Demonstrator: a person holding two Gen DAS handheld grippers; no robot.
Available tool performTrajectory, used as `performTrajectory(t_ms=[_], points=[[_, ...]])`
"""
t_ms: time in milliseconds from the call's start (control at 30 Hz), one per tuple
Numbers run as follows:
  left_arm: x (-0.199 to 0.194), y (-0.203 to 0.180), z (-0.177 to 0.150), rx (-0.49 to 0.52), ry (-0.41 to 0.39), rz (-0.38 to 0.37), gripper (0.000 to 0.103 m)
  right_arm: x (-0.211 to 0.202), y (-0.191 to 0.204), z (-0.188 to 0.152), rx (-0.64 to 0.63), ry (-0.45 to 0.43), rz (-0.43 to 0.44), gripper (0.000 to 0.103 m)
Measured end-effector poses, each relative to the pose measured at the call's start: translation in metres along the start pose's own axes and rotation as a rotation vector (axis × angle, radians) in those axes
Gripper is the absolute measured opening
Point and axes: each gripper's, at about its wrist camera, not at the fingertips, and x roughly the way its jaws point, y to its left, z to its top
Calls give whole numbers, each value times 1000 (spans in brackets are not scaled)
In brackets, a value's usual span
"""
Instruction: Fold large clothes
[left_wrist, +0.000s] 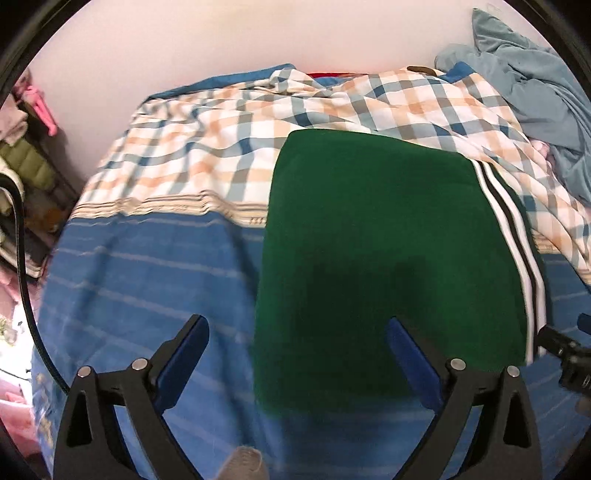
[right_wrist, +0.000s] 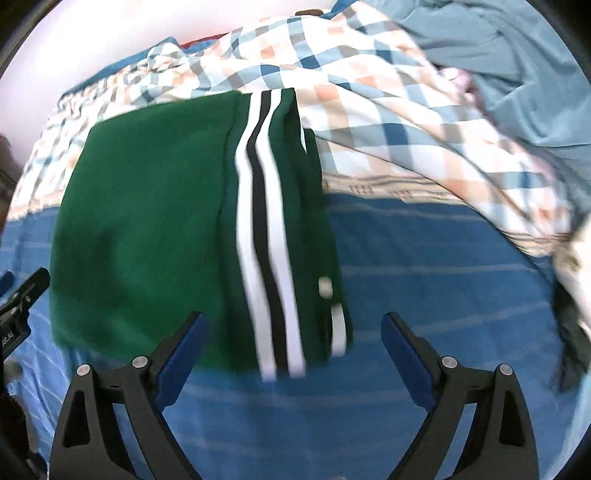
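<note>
- Blue striped bed sheet (left_wrist: 140, 280) fills the near ground in both wrist views, with a checked quilt (left_wrist: 229, 140) bunched beyond it and a pale wall behind.
- Green garment (left_wrist: 369, 229), already folded into a compact oblong, lies flat on the sheet, its far end resting on the quilt's edge.
- Its long axis runs away from both hand-held grippers, from the near hem toward the quilt; the white and black stripes (right_wrist: 266, 229) follow that same line along its right side.
- Left hand-held gripper (left_wrist: 297, 365) stands wide open with nothing between its fingers; the garment's near left corner lies just ahead of it and a little to the right, so its right finger (left_wrist: 410, 358) overlaps the green cloth in view.
- Right hand-held gripper (right_wrist: 291, 360) is also spread wide and empty, above the garment; the striped near edge lies just ahead, between the fingers' line and slightly left.
- Neither pad appears to press on the cloth, though blur makes height above it hard to judge.
- Both are about equally near the near hem, one at each corner; a further fold would likely carry that hem away from them, toward the quilt.
- The right gripper sits nearer the striped side with a small white tag (right_wrist: 325, 286), the left nearer the plain side.
</note>
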Motion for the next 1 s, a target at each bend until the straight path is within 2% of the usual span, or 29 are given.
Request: performTrajectory(t_ms=[33, 67, 100, 133, 167, 300, 400, 600, 700, 1000], points=[[-14, -2, -7, 3, -3, 16, 100, -16, -16, -3, 1, -1, -20, 97], [-25, -3, -11, 4, -5, 34, 100, -35, -59, 6, 6, 0, -38, 97], [-35, -5, -14, 2, -7, 44, 100, -47, -69, 1, 6, -2, -53, 97], [-49, -6, -18, -2, -3, 42, 101, -62, -92, 10, 12, -6, -66, 97], [-59, -6, -18, -8, -1, 43, 101, -69, -99, 15, 24, -10, -74, 97], [-115, -9, -23, -17, -7, 35, 101, -134, -114, 14, 46, -36, -92, 97], [-171, -9, -24, -21, -36, 26, 101, -188, -120, 6, 55, -67, -98, 97], [-288, -8, -32, -16, -105, -21, 101, -314, -136, -29, 66, -150, -117, 97], [-343, -5, -38, -23, -133, -42, 101, -379, -135, -41, 64, -185, -99, 97], [-480, 6, -58, -28, -225, -56, 101, -545, -151, -83, 49, -335, -80, 97]])
